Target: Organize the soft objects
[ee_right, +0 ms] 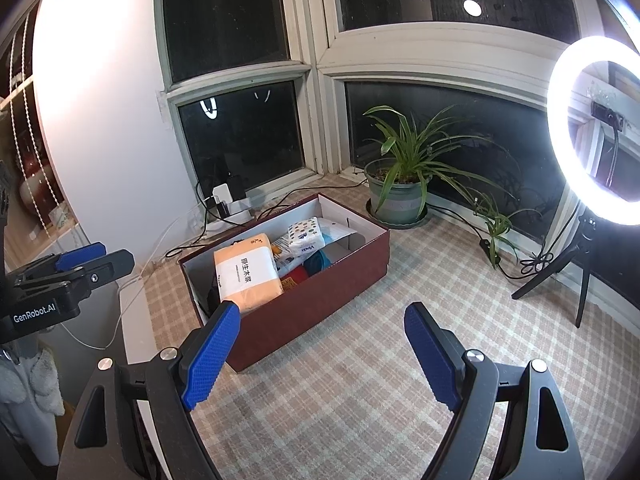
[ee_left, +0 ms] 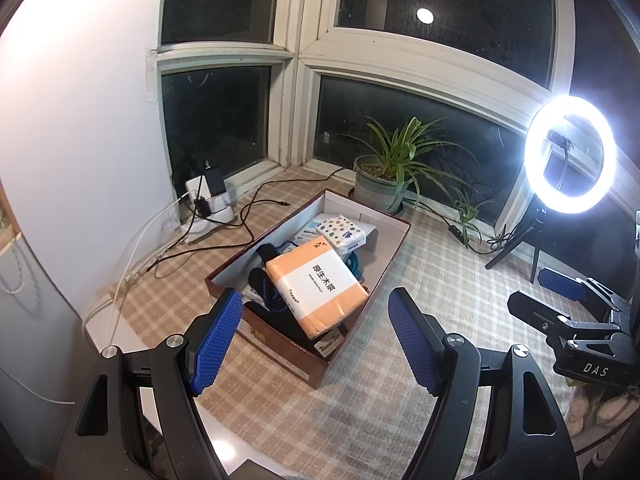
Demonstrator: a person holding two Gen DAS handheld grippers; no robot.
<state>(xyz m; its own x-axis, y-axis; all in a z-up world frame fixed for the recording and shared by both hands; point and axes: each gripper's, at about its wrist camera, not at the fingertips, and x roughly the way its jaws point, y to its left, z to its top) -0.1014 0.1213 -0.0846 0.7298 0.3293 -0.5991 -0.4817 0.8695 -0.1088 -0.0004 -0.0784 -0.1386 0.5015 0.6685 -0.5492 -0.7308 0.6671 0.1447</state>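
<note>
- Two tissue packs, orange one (ee_left: 318,290) and small patterned one (ee_left: 342,232), lying inside dark red box (ee_left: 280,354) with other soft stuff
- Box sitting on checkered table (ee_left: 440,280)
- Left claw (ee_left: 316,344) spread apart, empty, just above box's near end
- Right claw (ee_right: 322,354) also apart, holding nothing
- Potted plant (ee_left: 384,172), ring light (ee_left: 570,154) further back

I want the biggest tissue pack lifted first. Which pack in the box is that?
The orange tissue pack with the white label band, lying on top at the box's near end; the star-patterned pack behind it is clearly smaller.
</note>
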